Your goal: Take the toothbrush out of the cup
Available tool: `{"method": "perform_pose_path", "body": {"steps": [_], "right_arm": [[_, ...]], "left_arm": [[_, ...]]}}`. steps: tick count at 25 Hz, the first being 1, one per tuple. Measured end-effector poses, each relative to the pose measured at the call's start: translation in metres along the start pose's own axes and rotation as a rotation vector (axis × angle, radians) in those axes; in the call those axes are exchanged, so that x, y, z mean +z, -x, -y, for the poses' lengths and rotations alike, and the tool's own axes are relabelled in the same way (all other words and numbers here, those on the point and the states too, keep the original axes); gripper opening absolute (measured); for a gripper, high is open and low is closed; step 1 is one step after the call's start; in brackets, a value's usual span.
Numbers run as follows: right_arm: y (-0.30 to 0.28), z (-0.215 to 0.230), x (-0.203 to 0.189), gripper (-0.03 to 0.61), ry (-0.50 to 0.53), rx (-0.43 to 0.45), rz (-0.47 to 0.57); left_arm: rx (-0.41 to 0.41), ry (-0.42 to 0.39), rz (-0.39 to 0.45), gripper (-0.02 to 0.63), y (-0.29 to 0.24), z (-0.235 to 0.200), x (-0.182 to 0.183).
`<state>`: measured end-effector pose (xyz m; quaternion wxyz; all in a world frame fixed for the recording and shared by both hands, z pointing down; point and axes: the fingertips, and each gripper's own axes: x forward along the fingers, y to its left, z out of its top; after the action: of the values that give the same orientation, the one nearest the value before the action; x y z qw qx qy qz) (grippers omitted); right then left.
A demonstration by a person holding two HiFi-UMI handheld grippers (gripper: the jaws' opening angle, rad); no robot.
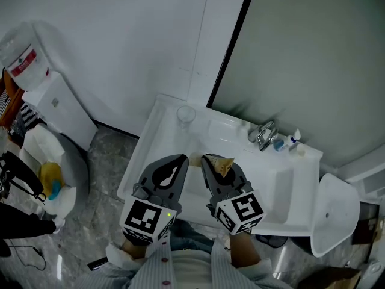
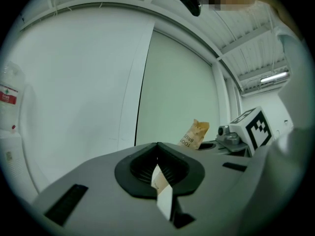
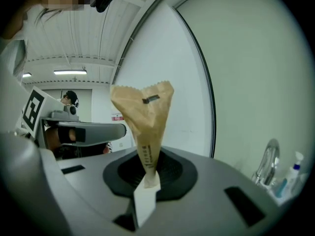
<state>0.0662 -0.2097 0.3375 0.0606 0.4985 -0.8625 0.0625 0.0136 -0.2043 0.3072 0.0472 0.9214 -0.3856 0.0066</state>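
Both grippers hover side by side over the white sink [image 1: 150, 143]. My right gripper [image 1: 210, 161] [image 3: 147, 157] is shut on the lower end of a tan paper toothbrush packet [image 1: 225, 165] [image 3: 145, 122], which stands upright out of the jaws. From the left gripper view the same packet [image 2: 194, 134] shows to the right. My left gripper [image 1: 180, 160] [image 2: 157, 146] is shut on a small tan and white paper strip [image 2: 161, 183]. A clear empty cup [image 1: 185, 115] stands on the sink's back left corner, beyond both grippers. No bare toothbrush is visible.
A chrome faucet [image 1: 263, 134] [image 3: 267, 161] and small bottles [image 1: 293, 141] [image 3: 294, 173] sit at the sink's back right. A white toilet [image 1: 335, 212] stands to the right, and a water dispenser [image 1: 42, 83] and a seat with yellow cloth [image 1: 51, 179] to the left. Walls close off the back.
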Motion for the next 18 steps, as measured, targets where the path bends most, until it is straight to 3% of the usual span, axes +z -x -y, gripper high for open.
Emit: {"method": "perform_pose_path", "body": {"steps": [18], "right_arm": [[0.039, 0.015, -0.002, 0.038, 0.008, -0.047, 0.015]], "left_arm": [[-0.064, -0.037, 0.015, 0.017, -0.012, 0.035, 0.003]]}}
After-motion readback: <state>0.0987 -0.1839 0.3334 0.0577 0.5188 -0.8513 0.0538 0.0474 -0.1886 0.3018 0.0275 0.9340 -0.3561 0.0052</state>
